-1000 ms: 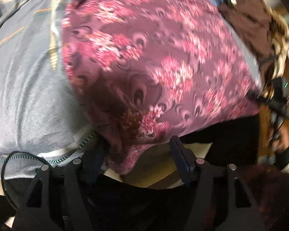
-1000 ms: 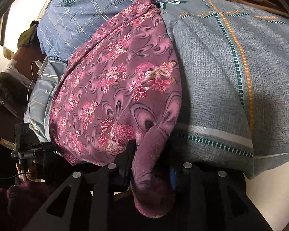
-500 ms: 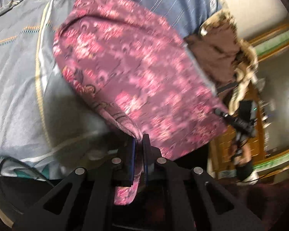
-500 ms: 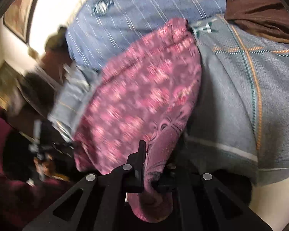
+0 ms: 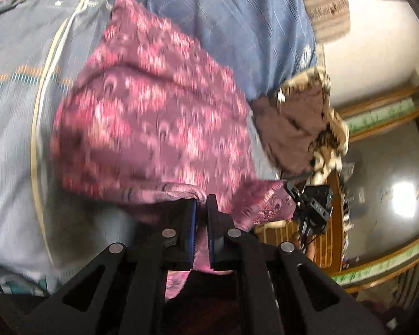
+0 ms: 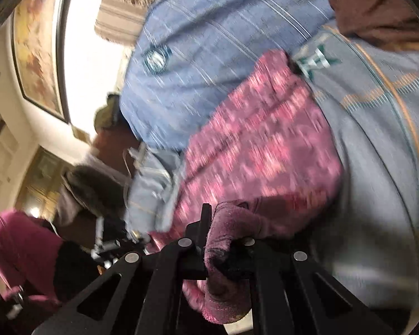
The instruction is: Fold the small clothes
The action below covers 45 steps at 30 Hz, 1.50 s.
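A maroon floral garment lies on a grey patterned bedspread, its near edge lifted. My left gripper is shut on the garment's near hem, cloth pinched between the blue pads. In the right wrist view the same garment spreads ahead, and my right gripper is shut on its other near corner, a thick fold bunched between the fingers. The right gripper also shows in the left wrist view at the garment's far corner. Both views are motion-blurred.
A blue striped cloth lies beyond the garment, also in the right wrist view. A brown leopard-trimmed garment lies at the bed's edge. A brown cloth lies at the top right. A framed picture hangs on the wall.
My left gripper has closed on the garment's hem. Both grippers have lifted the near edge and carried it forward over the garment, so it looks shorter and bunched.
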Tool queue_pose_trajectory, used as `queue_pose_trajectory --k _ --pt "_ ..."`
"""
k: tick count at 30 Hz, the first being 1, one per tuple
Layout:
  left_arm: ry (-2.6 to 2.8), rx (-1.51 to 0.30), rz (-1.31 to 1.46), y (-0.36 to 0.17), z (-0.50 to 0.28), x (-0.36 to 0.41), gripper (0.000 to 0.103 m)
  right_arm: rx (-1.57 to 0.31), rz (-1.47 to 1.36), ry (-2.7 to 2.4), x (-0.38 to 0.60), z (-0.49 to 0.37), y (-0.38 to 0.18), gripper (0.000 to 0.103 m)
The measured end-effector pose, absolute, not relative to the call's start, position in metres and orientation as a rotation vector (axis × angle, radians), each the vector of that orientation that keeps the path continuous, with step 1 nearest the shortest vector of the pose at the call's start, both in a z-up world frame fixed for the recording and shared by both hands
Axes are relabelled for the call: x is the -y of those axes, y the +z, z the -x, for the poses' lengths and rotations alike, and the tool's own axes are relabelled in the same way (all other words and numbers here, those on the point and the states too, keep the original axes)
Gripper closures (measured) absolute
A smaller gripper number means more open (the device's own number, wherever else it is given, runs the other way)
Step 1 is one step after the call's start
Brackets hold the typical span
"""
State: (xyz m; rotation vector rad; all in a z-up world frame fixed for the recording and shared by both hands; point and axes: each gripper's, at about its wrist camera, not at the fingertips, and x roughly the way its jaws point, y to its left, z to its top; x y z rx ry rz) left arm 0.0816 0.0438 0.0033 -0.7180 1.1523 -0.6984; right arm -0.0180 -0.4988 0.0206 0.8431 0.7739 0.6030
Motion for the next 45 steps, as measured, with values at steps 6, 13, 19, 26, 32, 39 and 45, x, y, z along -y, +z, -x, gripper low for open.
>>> queue_pose_trajectory --k 6,13,19,26,32,39,45 --pt "-0.602 -1.082 0.809 0.006 -0.164 -0.055 0.099 -0.641 -0.984 0.632 0.511 -0.063 0.039 0.097" --pt "-0.469 -1.015 0.846 -0.002 -0.265 -0.067 0.098 -0.601 -1.085 0.557 0.52 -0.175 0.022 0.097" --pt "-0.347 -1.154 0.847 -0.046 -0.322 -0.068 0.098 -0.744 -1.054 0.357 0.523 -0.228 -0.024 0.092" --pt "-0.419 -1.08 0.734 0.003 -0.292 -0.071 0.038 -0.707 -0.932 0.385 0.523 -0.204 0.007 0.069" --pt "-0.576 -1.077 0.743 0.017 -0.248 -0.036 0.03 -0.681 -0.901 0.419 0.515 -0.17 0.021 0.05" --pt "-0.562 -1.21 0.726 -0.025 -0.255 0.016 0.03 -0.806 -0.967 0.367 0.513 -0.175 -0.01 0.049" --pt "-0.483 -1.149 0.741 -0.02 -0.299 0.012 0.083 -0.831 -0.976 0.366 0.511 -0.206 -0.014 0.094"
